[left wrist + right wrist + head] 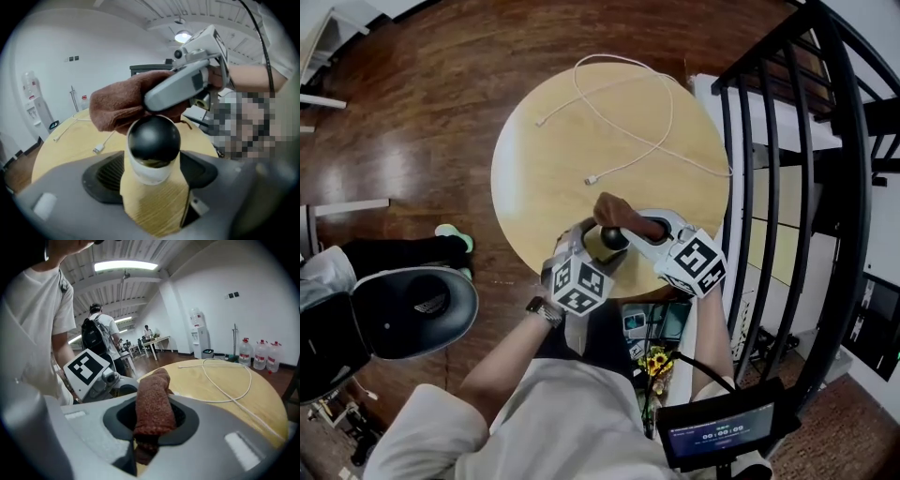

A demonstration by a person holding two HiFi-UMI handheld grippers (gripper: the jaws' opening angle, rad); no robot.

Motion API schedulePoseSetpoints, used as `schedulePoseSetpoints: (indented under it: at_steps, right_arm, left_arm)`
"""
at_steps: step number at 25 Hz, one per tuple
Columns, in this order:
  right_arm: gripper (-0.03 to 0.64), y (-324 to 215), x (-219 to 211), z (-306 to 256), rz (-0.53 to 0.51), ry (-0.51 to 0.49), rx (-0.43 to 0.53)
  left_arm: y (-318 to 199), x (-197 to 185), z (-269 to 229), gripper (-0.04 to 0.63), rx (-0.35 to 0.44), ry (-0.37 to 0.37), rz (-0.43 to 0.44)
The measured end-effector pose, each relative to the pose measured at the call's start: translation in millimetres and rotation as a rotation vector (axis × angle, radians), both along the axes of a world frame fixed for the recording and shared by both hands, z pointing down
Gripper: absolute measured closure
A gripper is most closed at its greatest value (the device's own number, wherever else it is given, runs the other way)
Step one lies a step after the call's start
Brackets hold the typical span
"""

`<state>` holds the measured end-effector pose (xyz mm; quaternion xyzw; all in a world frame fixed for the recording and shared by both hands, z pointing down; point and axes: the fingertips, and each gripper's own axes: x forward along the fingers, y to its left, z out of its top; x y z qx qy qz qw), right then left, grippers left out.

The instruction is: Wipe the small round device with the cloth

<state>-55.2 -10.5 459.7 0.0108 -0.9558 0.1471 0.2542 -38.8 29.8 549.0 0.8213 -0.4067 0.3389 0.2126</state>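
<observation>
Wipe time
Right hand-held gripper [630,228] tipped down, clamped on the cloth [152,404] over the small round device [153,136]; left hand-held gripper [598,251] spread wide around it.

Both forearms are bare and come up from the bottom of the head view. Left forearm [511,352] angles in from 7 o'clock. The left gripper [605,248] is tilted down and aimed at about 1 o'clock, jaws spread wide with the device [153,138] standing between them, not squeezed as far as I can see. Right forearm [712,328] comes in from 5 o'clock. The right gripper [639,228] is aimed at roughly 10 o'clock, just above the left one's tips, jaws clamped on the cloth [152,404].
</observation>
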Motion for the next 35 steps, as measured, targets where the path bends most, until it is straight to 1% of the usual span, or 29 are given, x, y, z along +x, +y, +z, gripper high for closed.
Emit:
schedulePoseSetpoints:
  at_steps: [3,4,5,7,9,12,14,17,20,22,24,26,28,30,32,34,35]
  right_arm:
    - [0.543,-9,4,3,0.039,-0.104,-0.188]
    - [0.543,-14,7,7,0.054,-0.126,-0.243]
    - [0.543,-19,9,14,0.067,-0.129,-0.274]
    - [0.543,-22,14,30,0.067,-0.084,-0.274]
    - [0.545,-17,19,44,0.031,-0.036,-0.268]
    - [0.545,-8,27,57,-0.012,-0.024,-0.318]
    - [0.545,-5,31,63,-0.010,-0.016,-0.350]
    - [0.545,-7,34,74,0.019,0.010,-0.363]
    - [0.545,-8,39,84,0.055,0.028,-0.360]
    - [0.545,-9,41,85,0.098,0.011,-0.360]
    - [0.545,-9,43,81,0.167,-0.018,-0.353]
    - [0.545,-13,47,73,0.286,-0.045,-0.325]
    - [0.545,-19,53,64,0.441,-0.064,-0.276]
    - [0.545,-20,59,53,0.564,-0.064,-0.199]
    - [0.545,-14,65,39,0.653,-0.069,-0.116]
    - [0.545,-6,66,23,0.719,-0.098,-0.057]
    - [0.545,-3,66,16,0.746,-0.112,-0.033]
  left_arm:
    - [-1,5,3,0.206,0.014,-0.022,0.022]
    - [-2,6,5,0.206,0.017,-0.026,0.025]
    - [-4,6,7,0.206,0.018,-0.029,0.027]
    - [-2,4,8,0.206,0.018,-0.038,0.034]
    - [0,3,10,0.206,0.016,-0.046,0.038]
    - [0,4,14,0.207,0.008,-0.050,0.036]
    - [0,4,14,0.207,0.007,-0.054,0.037]
    - [-5,4,14,0.207,0.008,-0.060,0.045]
    - [-9,5,15,0.207,0.010,-0.068,0.060]
    - [-9,5,17,0.207,0.010,-0.072,0.066]
    - [-7,2,17,0.207,0.012,-0.074,0.067]
    - [-6,-3,12,0.207,0.021,-0.078,0.086]
    - [-7,-8,3,0.202,0.039,-0.092,0.139]
    - [-6,-13,-9,0.195,0.058,-0.102,0.209]
    - [-4,-16,-20,0.190,0.064,-0.086,0.275]
    - [-5,-18,-27,0.190,0.060,-0.066,0.343]
    - [-7,-18,-28,0.190,0.061,-0.068,0.385]
